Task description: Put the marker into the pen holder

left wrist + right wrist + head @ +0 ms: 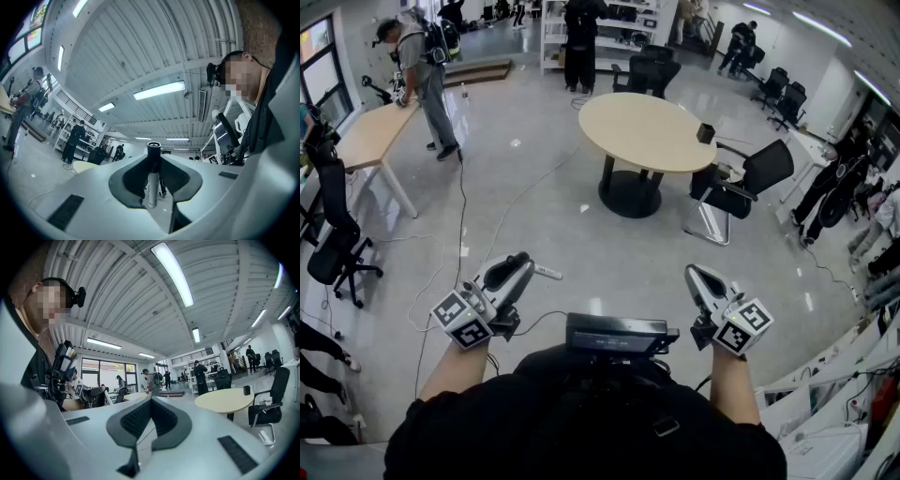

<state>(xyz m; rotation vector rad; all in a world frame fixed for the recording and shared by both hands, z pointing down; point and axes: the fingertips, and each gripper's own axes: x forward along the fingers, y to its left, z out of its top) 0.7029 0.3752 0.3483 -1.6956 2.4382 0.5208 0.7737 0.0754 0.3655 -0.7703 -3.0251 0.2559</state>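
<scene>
Closest to the camera is the person's dark upper body, with a flat black device [614,333] at the chest. Left claw [523,265], white with black pads, is closed on a slim marker with a silver-white barrel and a black cap [152,185]; the capped end sticks out past the pads. Right claw [694,275] has its jaws together with nothing between them. Both are held in the air above the grey floor [581,216]. Well ahead stands a round beige table [649,141], and a small black box [706,133] sits near its right edge.
</scene>
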